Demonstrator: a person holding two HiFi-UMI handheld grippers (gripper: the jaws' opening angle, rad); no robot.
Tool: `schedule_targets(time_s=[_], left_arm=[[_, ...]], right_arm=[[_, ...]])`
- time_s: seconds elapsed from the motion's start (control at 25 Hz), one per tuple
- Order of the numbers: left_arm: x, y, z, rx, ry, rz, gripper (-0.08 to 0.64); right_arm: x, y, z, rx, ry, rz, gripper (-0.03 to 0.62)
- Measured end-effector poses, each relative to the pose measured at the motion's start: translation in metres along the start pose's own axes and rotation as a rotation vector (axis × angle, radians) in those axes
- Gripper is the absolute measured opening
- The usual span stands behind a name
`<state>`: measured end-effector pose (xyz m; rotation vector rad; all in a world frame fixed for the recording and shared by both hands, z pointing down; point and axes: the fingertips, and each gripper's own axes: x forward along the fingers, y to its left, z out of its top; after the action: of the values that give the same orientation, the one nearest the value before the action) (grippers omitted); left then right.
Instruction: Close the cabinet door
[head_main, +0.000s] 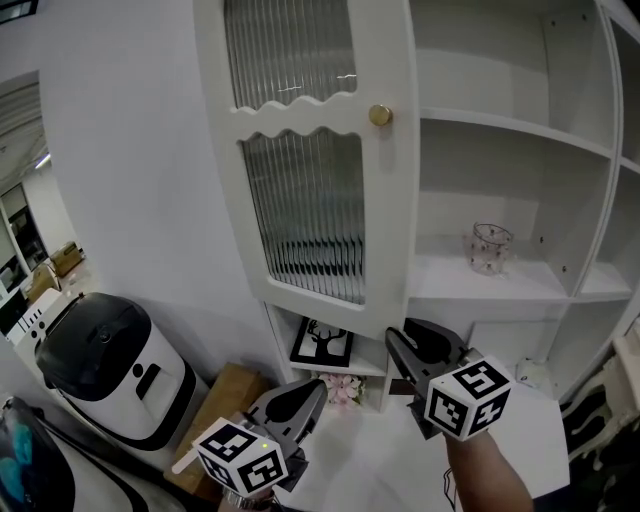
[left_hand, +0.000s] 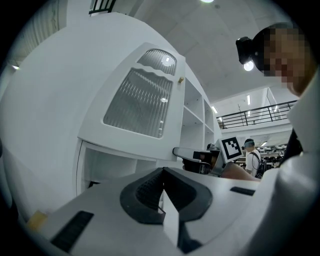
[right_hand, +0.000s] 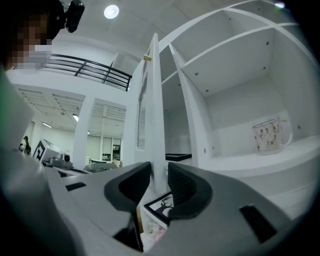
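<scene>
- Cabinet door (head_main: 310, 180), white with ribbed glass panes and a gold knob (head_main: 380, 116), stands swung open to the left of the open shelves
- Right hand-held gripper (head_main: 412, 338) is level, just under the door's lower corner; its jaws are apart, and in the right gripper view the door's free edge rises in the gap between them, though I cannot tell whether a pad touches it
- Left hand-held gripper (head_main: 305, 392) sits lower and further left, jaws together on nothing
- Glass cup (head_main: 490, 248) stands on the middle shelf; a framed stag picture (head_main: 322, 343) leans in the compartment below the door
</scene>
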<state>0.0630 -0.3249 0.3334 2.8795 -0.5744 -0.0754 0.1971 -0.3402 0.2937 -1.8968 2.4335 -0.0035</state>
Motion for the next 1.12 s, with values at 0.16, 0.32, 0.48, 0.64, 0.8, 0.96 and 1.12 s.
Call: schedule_targets(time_s=[0.16,0.32,0.48,0.64,0.8,0.96,1.12], left_arm=[[0.007,0.001,0.001,0.002,0.002,0.010,0.006],[0.013,0.002,0.001,0.003,0.002,0.014,0.006],[0.017,0.006,0.002,0.006,0.007,0.016,0.005],[0.021,0.011,0.001,0.008,0.016,0.014,0.006],[0.026,0.017,0.002,0.004,0.018,0.008,0.006],[0.029,0.023,0.003,0.004,0.021,-0.001,0.006],[0.030,0.029,0.003,0.006,0.030,-0.005,0.006]], right_arm=[[0.004,-0.013,0.001,-0.027,0.006,-0.034,0.140],[0.009,-0.024,0.000,-0.022,0.005,-0.048,0.141],[0.014,-0.032,0.001,-0.033,0.004,-0.073,0.141],[0.020,-0.040,0.001,-0.049,0.001,-0.105,0.141],[0.026,-0.049,0.001,-0.047,0.000,-0.126,0.141],[0.032,-0.055,0.002,-0.057,0.004,-0.150,0.141],[0.037,-0.059,0.001,-0.074,0.006,-0.180,0.141]])
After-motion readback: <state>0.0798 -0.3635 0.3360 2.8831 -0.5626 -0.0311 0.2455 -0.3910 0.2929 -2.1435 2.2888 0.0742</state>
